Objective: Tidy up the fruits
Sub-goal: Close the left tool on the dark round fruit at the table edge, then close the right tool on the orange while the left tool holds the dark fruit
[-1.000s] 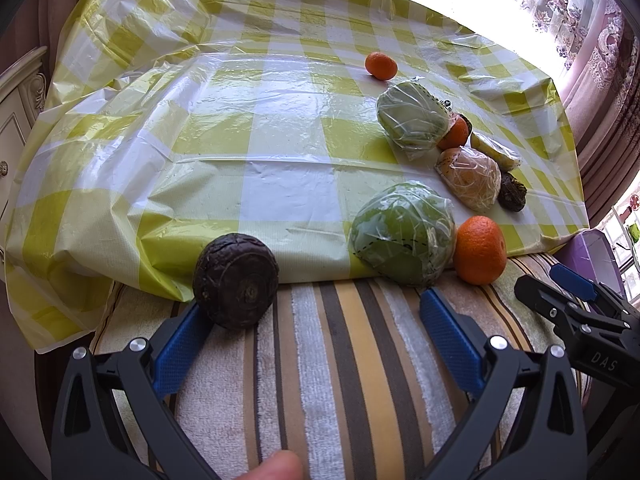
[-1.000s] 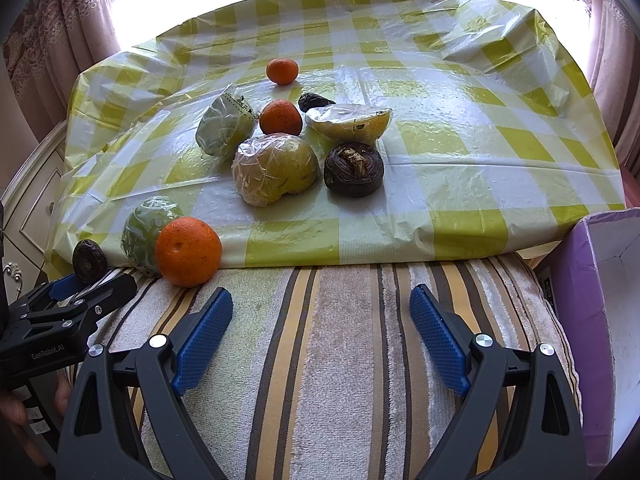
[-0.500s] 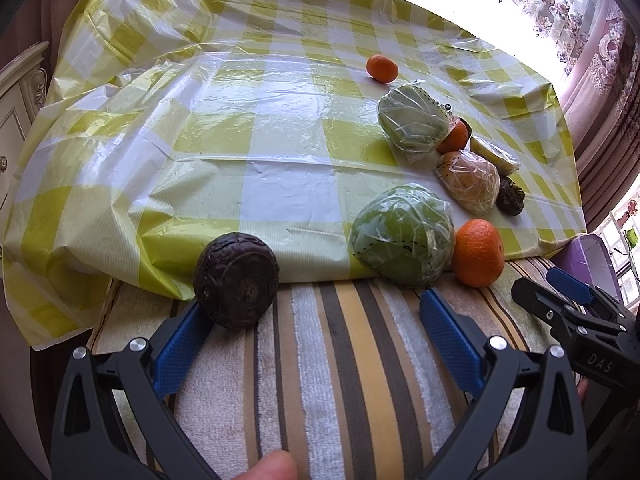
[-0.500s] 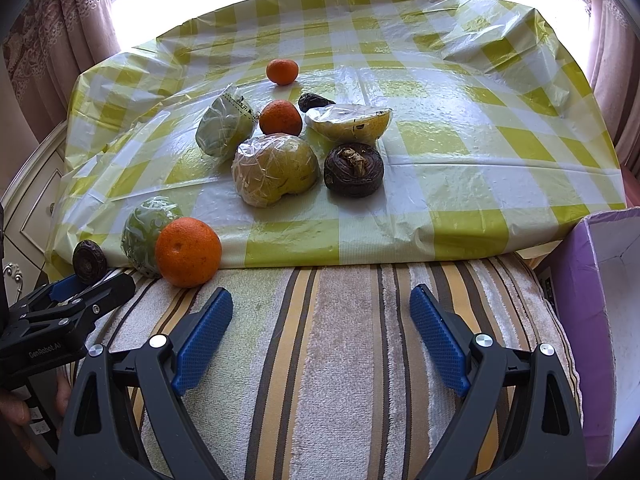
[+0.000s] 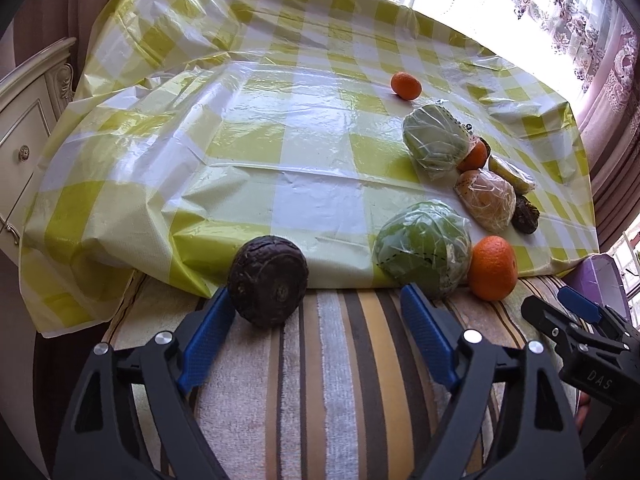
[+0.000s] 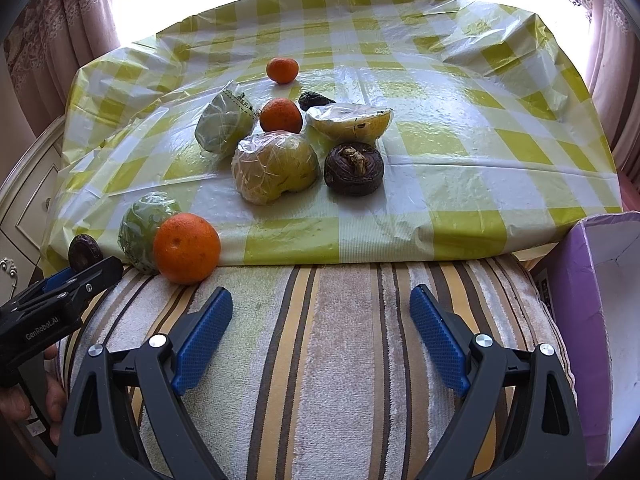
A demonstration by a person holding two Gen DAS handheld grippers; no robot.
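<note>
My left gripper (image 5: 316, 308) is open over the striped towel (image 5: 340, 380). A dark round fruit (image 5: 267, 280) lies at its left fingertip, and a wrapped green fruit (image 5: 423, 250) sits by its right fingertip, with an orange (image 5: 492, 267) beside that. My right gripper (image 6: 322, 312) is open and empty over the towel (image 6: 340, 360). The orange (image 6: 186, 247) and green fruit (image 6: 140, 228) lie to its front left. Farther on the checked cloth (image 6: 460, 160) lie a wrapped yellow fruit (image 6: 276, 166), a dark fruit (image 6: 354, 168), a wrapped half fruit (image 6: 350, 120), two small oranges and another wrapped green fruit (image 6: 222, 124).
A purple box (image 6: 600, 300) with a white inside stands at the right of the towel. A white cabinet (image 5: 24, 120) stands to the left of the table. Curtains and bright windows lie behind. Each gripper shows at the edge of the other's view.
My left gripper has turned slightly, and the fruits have shifted a little in its view. The right gripper has barely moved. Nothing was picked up or let go.
</note>
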